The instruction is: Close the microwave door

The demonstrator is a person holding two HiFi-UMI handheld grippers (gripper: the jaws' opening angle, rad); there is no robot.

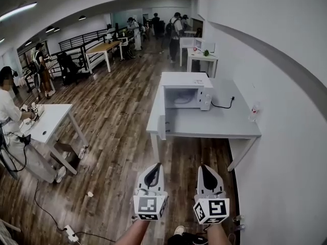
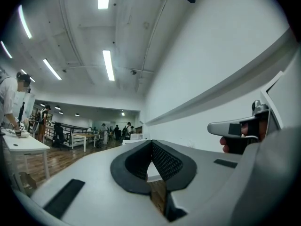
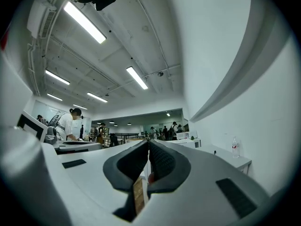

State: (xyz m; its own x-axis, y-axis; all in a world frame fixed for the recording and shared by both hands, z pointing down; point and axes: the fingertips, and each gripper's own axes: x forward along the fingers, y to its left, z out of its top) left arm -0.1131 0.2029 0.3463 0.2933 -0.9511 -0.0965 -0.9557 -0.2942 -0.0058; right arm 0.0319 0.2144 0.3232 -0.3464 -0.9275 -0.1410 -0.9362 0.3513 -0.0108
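A white microwave (image 1: 196, 88) stands at the back of a white table (image 1: 214, 129) against the right wall. Its cavity (image 1: 180, 98) is exposed, and the door (image 1: 162, 126) swings out toward me along the table's left edge. My left gripper (image 1: 155, 167) and right gripper (image 1: 204, 167) are side by side low in the head view, over the wooden floor and short of the table. Both point toward the microwave and touch nothing. In the left gripper view the left gripper (image 2: 151, 143) has its jaws together and empty. The right gripper (image 3: 148, 143) looks the same in its own view.
A water bottle (image 1: 253, 112) stands on the table by the wall, and a black cord (image 1: 223, 105) runs from the microwave to a socket. Another white table (image 1: 48, 121) with a seated person (image 1: 7, 111) is at the left. More tables and people fill the far room.
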